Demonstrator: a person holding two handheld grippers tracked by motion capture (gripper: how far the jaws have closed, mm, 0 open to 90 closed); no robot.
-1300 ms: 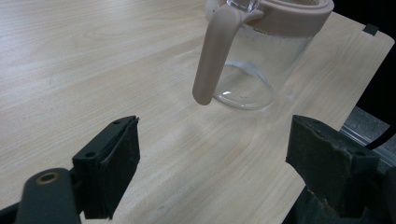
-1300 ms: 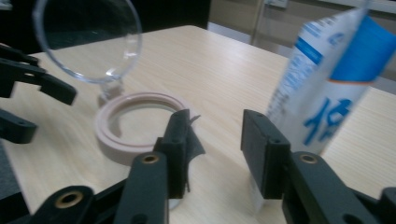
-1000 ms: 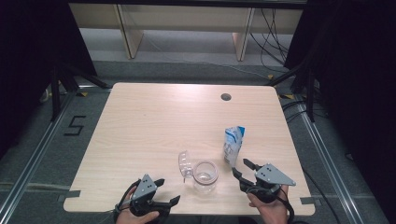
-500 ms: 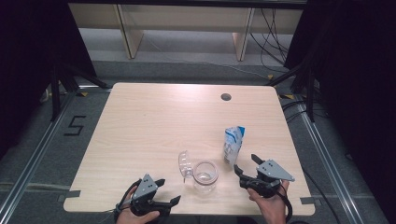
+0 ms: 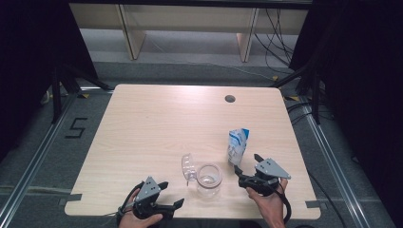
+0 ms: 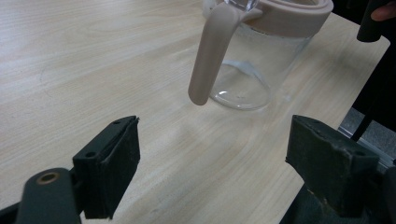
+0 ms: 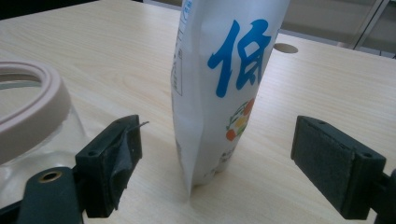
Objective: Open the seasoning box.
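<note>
Pale wood tabletop (image 5: 142, 142) carries the work: a white and blue pouch (image 5: 237, 145) stands upright right of centre, with a glass jar (image 5: 209, 179) just below and left of it, its lid (image 5: 188, 168) tipped open at the jar's left. Nothing appears poured yet; grasping the pouch comes first. Lower right, the right claw (image 5: 246, 169) has just been opening and stands spread wide near the pouch, apart from it. Lower left, the left claw (image 5: 171, 195) is spread too, empty, facing the jar.

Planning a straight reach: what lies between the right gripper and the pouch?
Bare tabletop; right gripper faces pouch, per its own view.
</note>
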